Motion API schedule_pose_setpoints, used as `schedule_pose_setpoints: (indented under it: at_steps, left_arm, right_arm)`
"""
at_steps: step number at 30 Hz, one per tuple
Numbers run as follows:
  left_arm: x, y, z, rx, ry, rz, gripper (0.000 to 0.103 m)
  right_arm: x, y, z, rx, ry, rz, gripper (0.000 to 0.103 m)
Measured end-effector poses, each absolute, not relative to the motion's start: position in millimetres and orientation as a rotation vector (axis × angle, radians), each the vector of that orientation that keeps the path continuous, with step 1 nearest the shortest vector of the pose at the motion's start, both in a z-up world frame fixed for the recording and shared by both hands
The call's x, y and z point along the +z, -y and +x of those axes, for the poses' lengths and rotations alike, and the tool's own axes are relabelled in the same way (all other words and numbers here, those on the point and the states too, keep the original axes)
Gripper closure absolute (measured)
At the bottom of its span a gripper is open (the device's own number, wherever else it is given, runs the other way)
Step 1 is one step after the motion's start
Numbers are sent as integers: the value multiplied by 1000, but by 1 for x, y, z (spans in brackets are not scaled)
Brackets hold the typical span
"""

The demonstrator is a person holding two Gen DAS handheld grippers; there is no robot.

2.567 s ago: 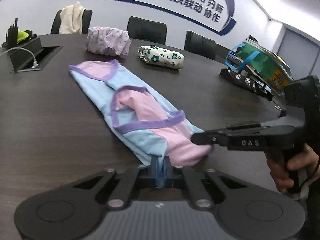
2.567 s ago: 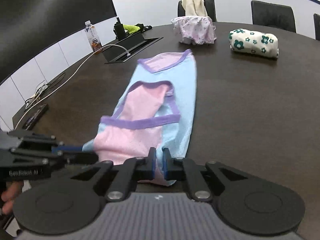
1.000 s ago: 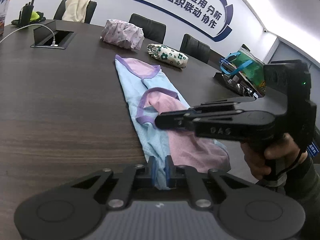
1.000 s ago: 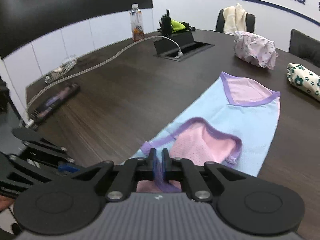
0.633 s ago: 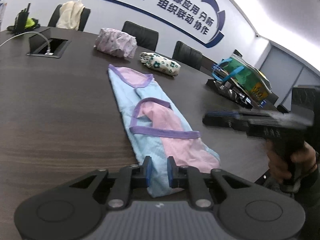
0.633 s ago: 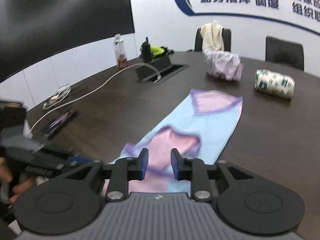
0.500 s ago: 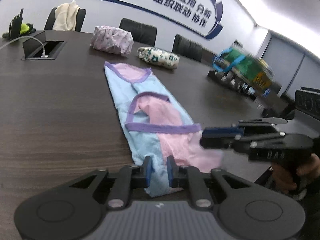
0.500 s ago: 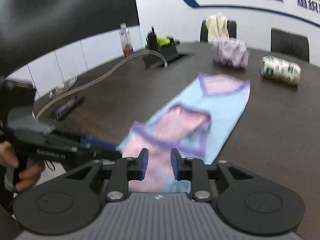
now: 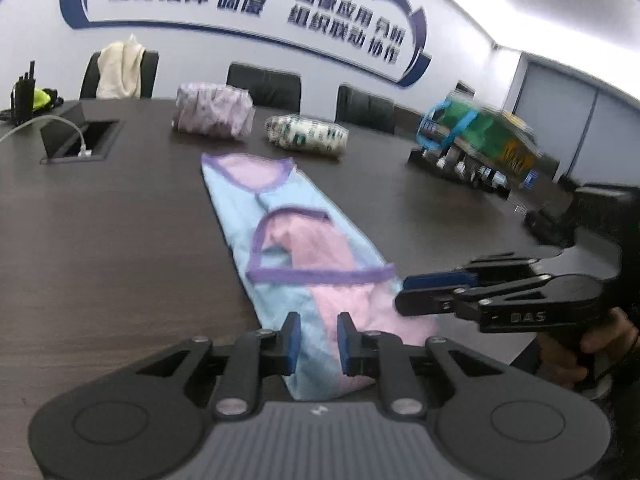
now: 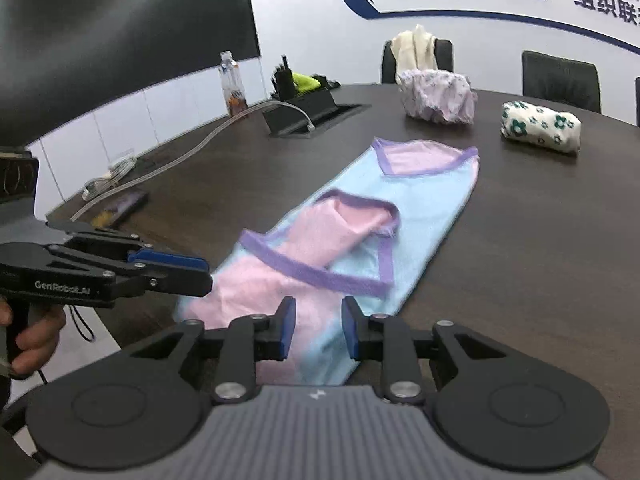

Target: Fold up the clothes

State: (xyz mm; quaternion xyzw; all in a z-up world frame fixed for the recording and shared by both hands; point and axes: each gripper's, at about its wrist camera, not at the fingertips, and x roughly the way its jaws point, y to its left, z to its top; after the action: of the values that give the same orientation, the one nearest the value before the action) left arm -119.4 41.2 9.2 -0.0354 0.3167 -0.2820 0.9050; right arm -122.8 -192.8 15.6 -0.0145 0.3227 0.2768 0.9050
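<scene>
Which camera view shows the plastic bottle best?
The right wrist view: the plastic bottle stands upright at the table's far left edge, unobstructed. The left wrist view does not show it at all.

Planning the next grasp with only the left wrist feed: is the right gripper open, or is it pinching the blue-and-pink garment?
Observer: The right gripper is open. Its pads stand apart over the near end of the blue-and-pink garment and pinch nothing.
Operator: Is anything on the table beyond my left edge?
Observer: A drink bottle stands upright at the far left rim of the table.
Operator: Anything else over there?
Observer: A pale cable runs along the tabletop and ends in a loose coil near that same rim.
</scene>
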Motion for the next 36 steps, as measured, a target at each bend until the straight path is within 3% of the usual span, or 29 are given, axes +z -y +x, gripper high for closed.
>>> schedule_pose_setpoints:
  at_steps: [6, 22, 29, 36]
  left_arm:
    - [2, -46, -113, -583, -688, -101, 82]
    - [9, -65, -114, -545, -653, -126, 81]
    - [6, -81, -123, -660, -666, -149, 66]
    - [2, -72, -138, -735, -638, -85, 61]
  right_arm:
    - [16, 204, -128, 550, -658, -9, 72]
    - [26, 187, -145, 690, -588, -66, 62]
    - [26, 202, -152, 646, -597, -65, 55]
    - [24, 213, -161, 616, -603, -65, 53]
